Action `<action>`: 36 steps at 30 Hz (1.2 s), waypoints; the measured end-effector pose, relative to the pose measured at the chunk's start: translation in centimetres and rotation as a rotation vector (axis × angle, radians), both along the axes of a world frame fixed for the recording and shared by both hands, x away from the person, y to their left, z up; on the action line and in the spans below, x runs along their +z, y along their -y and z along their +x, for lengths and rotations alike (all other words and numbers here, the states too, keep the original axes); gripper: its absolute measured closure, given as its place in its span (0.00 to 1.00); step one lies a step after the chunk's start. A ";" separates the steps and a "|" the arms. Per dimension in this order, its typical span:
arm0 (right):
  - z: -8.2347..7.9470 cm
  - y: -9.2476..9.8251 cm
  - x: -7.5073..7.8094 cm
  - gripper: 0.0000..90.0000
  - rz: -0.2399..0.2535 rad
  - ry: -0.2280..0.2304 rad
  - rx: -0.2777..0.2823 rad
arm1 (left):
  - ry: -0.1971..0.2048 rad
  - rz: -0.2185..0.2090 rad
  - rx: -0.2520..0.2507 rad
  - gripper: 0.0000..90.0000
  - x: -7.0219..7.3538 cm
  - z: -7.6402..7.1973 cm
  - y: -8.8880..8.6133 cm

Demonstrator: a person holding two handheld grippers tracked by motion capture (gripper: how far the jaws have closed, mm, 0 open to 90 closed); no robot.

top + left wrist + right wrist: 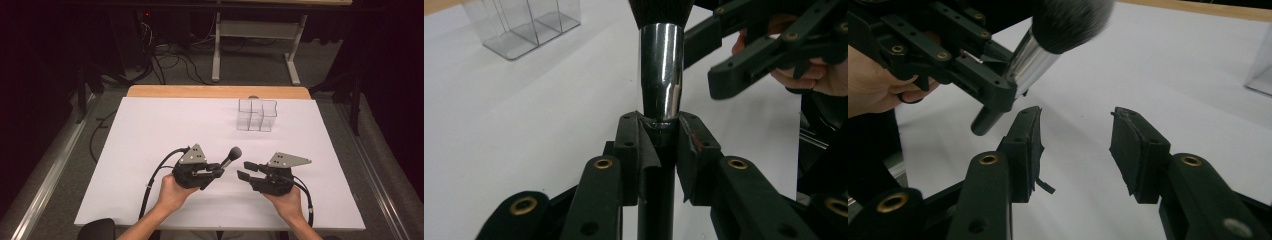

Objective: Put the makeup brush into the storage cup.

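Note:
A makeup brush with a black handle, a chrome ferrule and a dark bristle head is clamped by its handle in my left gripper, which is shut on it. The brush head points up and to the right, above the white table cover. My right gripper faces the brush from the right, a short gap away. Its jaws stand apart in the right gripper view with nothing between them; the brush hangs above and left of them.
A clear plastic organizer with several compartments stands on the far right part of the sheet, also seen in the left gripper view. A wooden table edge runs behind the sheet. Cables and a metal stand lie on the floor beyond.

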State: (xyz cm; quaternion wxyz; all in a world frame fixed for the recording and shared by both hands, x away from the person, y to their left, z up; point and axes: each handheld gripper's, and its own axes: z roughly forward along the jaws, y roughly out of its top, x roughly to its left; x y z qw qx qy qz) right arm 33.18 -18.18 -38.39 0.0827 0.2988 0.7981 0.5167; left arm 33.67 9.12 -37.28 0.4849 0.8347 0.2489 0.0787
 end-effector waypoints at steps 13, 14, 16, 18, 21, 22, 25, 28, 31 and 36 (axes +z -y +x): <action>0.5 -1.0 0.1 0.66 0.093 -0.057 0.067 | 0.038 -0.003 -0.015 0.81 0.3 -0.3 0.3; 0.6 -1.0 0.2 0.66 0.095 -0.061 0.070 | 0.037 -0.002 -0.016 0.81 0.3 -0.3 0.3; 0.7 -1.0 0.3 0.66 0.102 -0.062 0.073 | 0.037 0.002 -0.018 0.81 0.2 -0.3 0.3; 0.7 -0.9 0.4 0.66 0.116 -0.069 0.078 | 0.034 0.003 -0.021 0.81 0.2 -0.4 0.4; 0.9 -1.1 0.5 0.67 0.127 -0.075 0.089 | 0.035 0.006 -0.029 0.81 0.2 -0.4 0.7; 0.9 -1.2 0.5 0.67 0.128 -0.079 0.092 | 0.037 0.008 -0.031 0.81 0.2 -0.4 0.7; 1.1 -1.4 0.4 0.68 0.131 -0.088 0.104 | 0.040 0.005 -0.033 0.81 0.3 -0.4 0.8; 1.1 -1.5 0.5 0.69 0.138 -0.092 0.112 | 0.038 0.011 -0.034 0.81 0.3 -0.4 0.8; 1.1 -1.5 0.6 0.69 0.150 -0.093 0.116 | 0.035 0.015 -0.042 0.81 0.2 -0.4 0.9; 1.0 -1.7 0.7 0.69 0.152 -0.093 0.116 | 0.027 0.035 -0.048 0.81 0.0 -0.5 1.3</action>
